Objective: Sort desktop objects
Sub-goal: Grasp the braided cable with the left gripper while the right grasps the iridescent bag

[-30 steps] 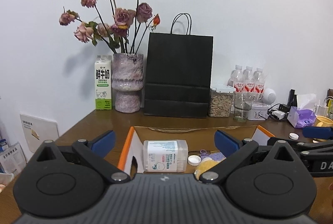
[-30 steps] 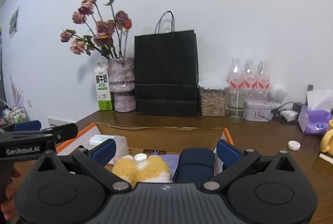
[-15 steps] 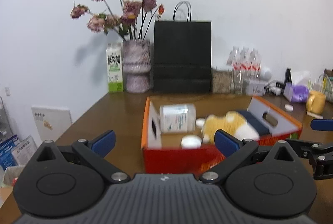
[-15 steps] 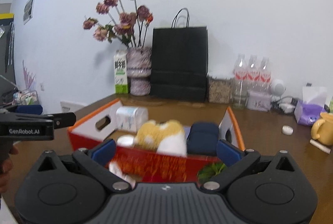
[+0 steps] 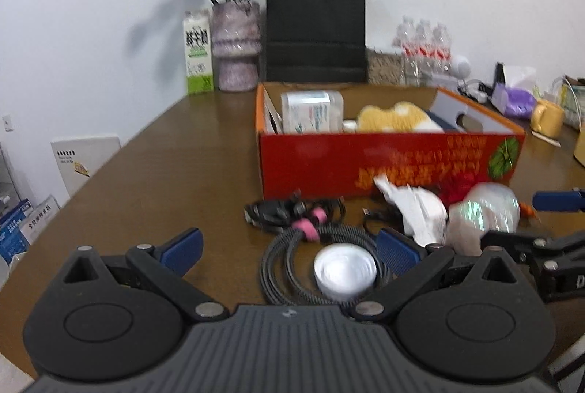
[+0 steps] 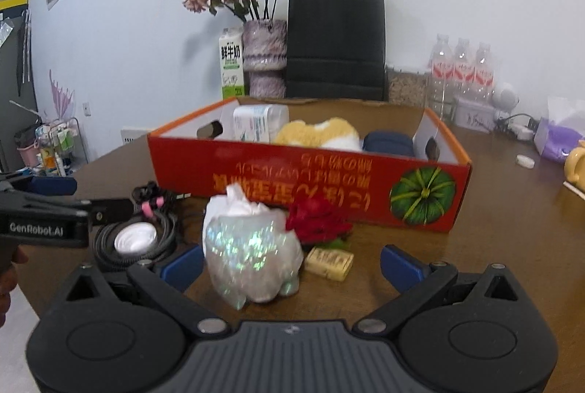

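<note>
Both jaws stand wide apart and hold nothing: the left hand-held gripper [image 5: 289, 248] hovers low over the near part of the desk [image 5: 175, 181], the right hand-held gripper [image 6: 290, 261] beside it.

One red cardboard box [image 6: 310, 181] sits mid-desk, open at the top. In it lie one clear plastic container [image 6: 259, 126], one yellow plush toy [image 6: 318, 133] and one dark blue pouch [image 6: 389, 144].

Between the box's near wall and the desk's near edge lie six loose things: one coiled black cable [image 5: 292, 257] with one white lid [image 5: 345, 270] inside its loop, one bundle of black cords with pink ties [image 5: 292, 210], one iridescent plastic bag [image 6: 252, 250], one red flower [image 6: 316, 219] and one small yellow packet [image 6: 329, 263].

Along the far edge stand one vase of dried roses [image 6: 263, 58], one milk carton [image 6: 231, 67], one black paper bag [image 6: 336, 42] and three water bottles [image 6: 462, 69].

The left side of the desk is bare wood out to its edge; bare wood also shows right of the box.
</note>
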The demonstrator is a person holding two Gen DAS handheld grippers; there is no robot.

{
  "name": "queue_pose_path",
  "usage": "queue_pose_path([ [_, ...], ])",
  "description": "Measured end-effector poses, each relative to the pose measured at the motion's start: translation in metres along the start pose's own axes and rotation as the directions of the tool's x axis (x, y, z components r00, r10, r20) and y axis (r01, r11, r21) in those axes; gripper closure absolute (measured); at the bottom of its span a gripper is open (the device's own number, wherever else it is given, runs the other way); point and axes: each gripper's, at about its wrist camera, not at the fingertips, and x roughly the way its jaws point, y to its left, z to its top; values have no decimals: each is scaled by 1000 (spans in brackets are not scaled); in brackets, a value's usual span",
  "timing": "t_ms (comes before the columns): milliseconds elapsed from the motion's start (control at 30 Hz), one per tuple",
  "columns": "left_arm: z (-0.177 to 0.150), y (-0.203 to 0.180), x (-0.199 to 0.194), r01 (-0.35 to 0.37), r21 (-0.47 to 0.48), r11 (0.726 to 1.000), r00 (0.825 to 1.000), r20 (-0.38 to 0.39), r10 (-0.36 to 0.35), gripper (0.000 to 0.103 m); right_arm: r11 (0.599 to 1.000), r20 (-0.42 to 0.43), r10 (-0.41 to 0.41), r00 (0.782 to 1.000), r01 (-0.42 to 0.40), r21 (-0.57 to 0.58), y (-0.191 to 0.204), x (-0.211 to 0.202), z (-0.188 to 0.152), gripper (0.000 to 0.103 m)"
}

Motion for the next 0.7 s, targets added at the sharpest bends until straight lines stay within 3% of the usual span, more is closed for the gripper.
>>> queue_pose_path([
  [700,-6,-18,29,54,72,996,994,-95,-47,0,1000,-20,11,1000,-11,5,5,20,3,1],
])
